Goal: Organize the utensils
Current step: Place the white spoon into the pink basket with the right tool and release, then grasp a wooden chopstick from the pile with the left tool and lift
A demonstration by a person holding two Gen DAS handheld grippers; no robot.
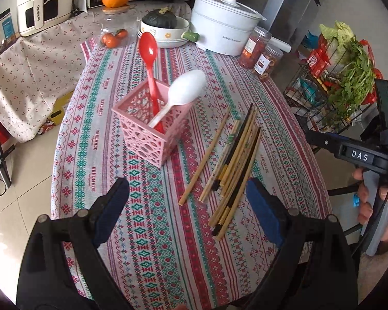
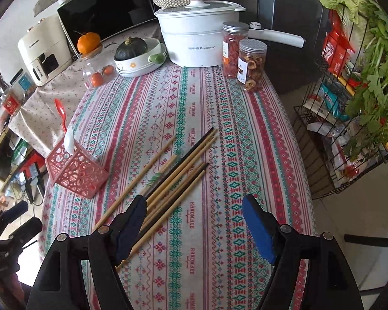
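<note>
Left gripper (image 1: 187,206) jaws wide, empty, above tablecloth (image 1: 147,232). Right gripper (image 2: 194,222) jaws wide, nothing between pads; left finger (image 2: 132,222) over near ends of chopsticks (image 2: 173,178). Chopsticks loose on cloth, just right of pink basket (image 1: 147,129). Red spoon (image 1: 148,51), white spoon (image 1: 186,87) stood in basket. White pot (image 2: 194,41) far end.

At the far edge of the table (image 2: 245,134), covered in a striped patterned cloth, we see a white lidded electric pot (image 2: 194,44). Two clear plastic jars of dried fruit (image 2: 251,64) stand just beside it; a dark green squash (image 2: 131,49) rests in a white ceramic dish (image 2: 147,62).
</note>
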